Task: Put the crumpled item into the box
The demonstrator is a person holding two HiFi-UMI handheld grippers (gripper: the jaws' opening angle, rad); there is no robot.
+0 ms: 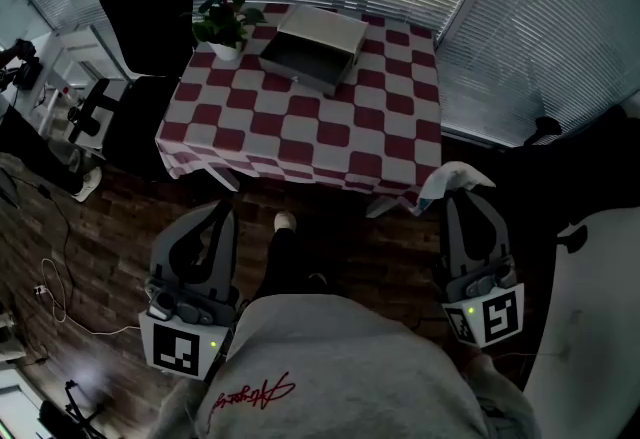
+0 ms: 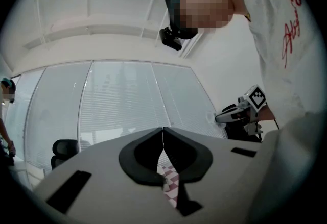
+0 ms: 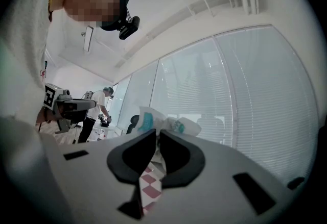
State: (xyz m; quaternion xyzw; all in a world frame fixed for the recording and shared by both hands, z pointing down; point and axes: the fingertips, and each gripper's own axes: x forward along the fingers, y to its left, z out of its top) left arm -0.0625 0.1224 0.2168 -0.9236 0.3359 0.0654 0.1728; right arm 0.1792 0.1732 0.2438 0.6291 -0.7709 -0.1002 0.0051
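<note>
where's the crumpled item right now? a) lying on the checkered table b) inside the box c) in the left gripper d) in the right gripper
D: the right gripper is shut on the crumpled item, held well short of the box on the table.

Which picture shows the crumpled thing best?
The right gripper view: the crumpled item is close up, pinched by the right hand-held gripper, white with teal print. The head view shows it small at that gripper's tip. In the left gripper view that gripper is far off and the item cannot be made out.
</note>
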